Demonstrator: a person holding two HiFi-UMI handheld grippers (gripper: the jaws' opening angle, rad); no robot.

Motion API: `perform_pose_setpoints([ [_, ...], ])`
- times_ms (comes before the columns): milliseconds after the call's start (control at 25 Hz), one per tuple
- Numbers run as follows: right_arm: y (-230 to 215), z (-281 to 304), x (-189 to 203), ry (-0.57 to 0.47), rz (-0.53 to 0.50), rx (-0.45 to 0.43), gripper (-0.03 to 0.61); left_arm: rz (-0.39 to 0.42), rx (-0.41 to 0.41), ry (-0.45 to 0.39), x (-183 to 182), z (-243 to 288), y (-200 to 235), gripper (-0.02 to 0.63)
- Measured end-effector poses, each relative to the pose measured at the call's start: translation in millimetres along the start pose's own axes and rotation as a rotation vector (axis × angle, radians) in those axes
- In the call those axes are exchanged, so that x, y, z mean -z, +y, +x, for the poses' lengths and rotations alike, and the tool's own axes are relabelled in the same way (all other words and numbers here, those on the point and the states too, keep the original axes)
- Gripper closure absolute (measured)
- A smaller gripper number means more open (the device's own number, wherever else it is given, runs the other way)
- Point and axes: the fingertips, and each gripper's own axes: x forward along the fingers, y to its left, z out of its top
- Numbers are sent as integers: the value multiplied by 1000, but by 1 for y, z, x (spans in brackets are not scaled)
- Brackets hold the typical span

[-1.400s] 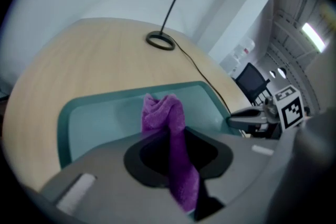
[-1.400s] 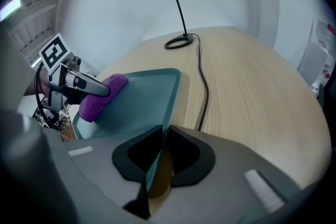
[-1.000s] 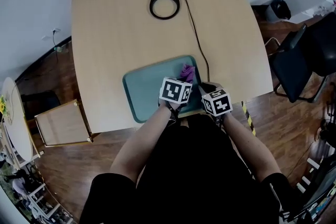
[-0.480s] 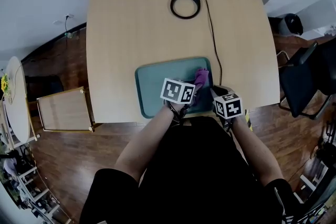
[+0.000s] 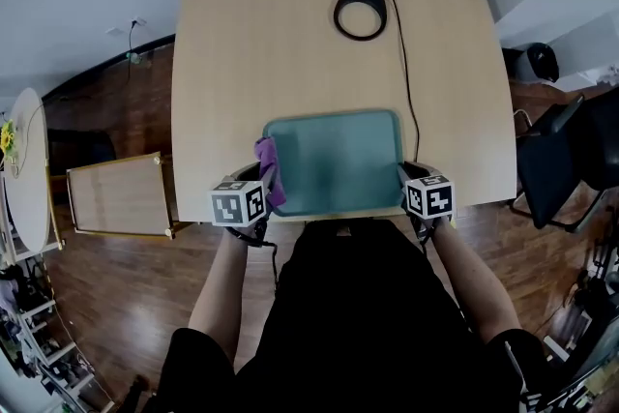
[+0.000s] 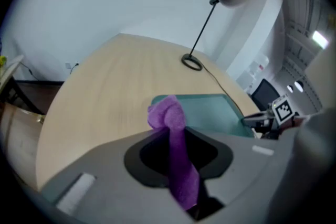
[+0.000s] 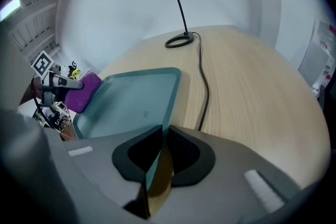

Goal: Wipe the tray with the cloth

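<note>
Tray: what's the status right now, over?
Left claw shut on cloth, at tray's left edge. Right claw shut on tray's right rim. Beside that rim: lamp cord, off tray.

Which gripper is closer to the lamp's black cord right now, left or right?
Right. The right gripper grips the tray's right edge, just beside the cord; the left gripper, holding the purple cloth, is across the tray at its left edge.
</note>
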Motion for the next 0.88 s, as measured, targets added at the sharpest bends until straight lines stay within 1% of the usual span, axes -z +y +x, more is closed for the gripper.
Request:
perform_pose_setpoints([
  [40,1,0,0,1,1,3,537,22,-19,21,5,1,5,508],
  [120,2,0,-1,3,2,8,537,52,-27,74,17,10,6,508],
  [200,4,1,-2,5,3,11,537,55,-22,109,25,23,-1,508],
  [280,6,2,-3,6,3,13,537,49,-10,117,26,33,-13,508],
  [360,9,4,-4,5,3,12,537,51,29,119,23,41,-32,508],
  [440,10,4,-5,1,3,11,537,65,100,132,20,52,-61,508],
  [480,9,3,-4,-1,4,10,537,88,134,146,20,59,-78,508],
  [600,10,3,-4,-5,6,5,537,207,209,189,21,79,-128,508],
  [680,11,3,-4,-5,6,-1,537,272,255,211,20,90,-158,508],
  [760,13,3,-4,-3,4,-8,537,307,286,227,20,97,-179,508],
  [880,14,2,-3,1,-2,-13,537,326,308,238,19,106,-201,508],
])
